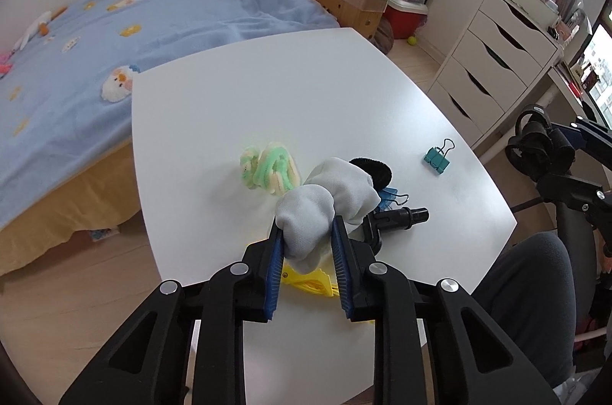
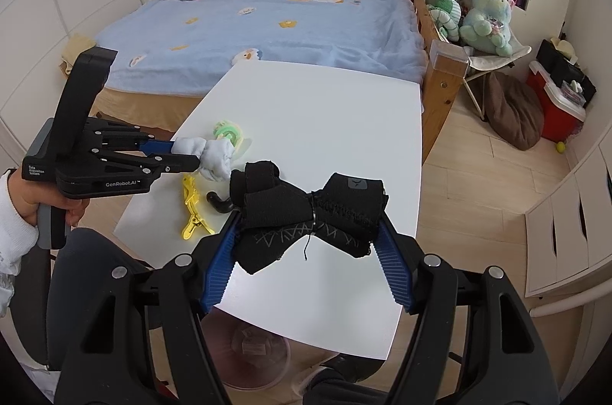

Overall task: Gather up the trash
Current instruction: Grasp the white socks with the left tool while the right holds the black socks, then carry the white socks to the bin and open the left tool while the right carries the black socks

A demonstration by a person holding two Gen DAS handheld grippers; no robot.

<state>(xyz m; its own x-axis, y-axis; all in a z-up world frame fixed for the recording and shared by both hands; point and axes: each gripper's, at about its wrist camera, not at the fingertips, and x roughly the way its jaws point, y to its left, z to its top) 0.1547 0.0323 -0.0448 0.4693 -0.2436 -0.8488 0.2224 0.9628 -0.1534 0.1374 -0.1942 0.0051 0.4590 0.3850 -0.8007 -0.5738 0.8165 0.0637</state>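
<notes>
My left gripper (image 1: 308, 236) is shut on a grey sock bundle (image 1: 325, 204) and holds it just above the white table (image 1: 267, 91); it also shows in the right wrist view (image 2: 218, 156). My right gripper (image 2: 310, 225) is shut on a black sock bundle (image 2: 306, 210), held above the table's near edge. A green and yellow fuzzy scrunchie (image 1: 269, 168) lies on the table beyond the grey bundle. A yellow hair clip (image 2: 191, 210), a black plastic nozzle (image 1: 397, 217) and a teal binder clip (image 1: 438, 158) lie on the table.
A bed with a blue blanket (image 2: 287, 18) stands behind the table. A clear pink bin (image 2: 252, 355) sits on the floor under the table's near edge. White drawers (image 1: 493, 60) stand to the right. Plush toys (image 2: 478, 11) sit by the bed end.
</notes>
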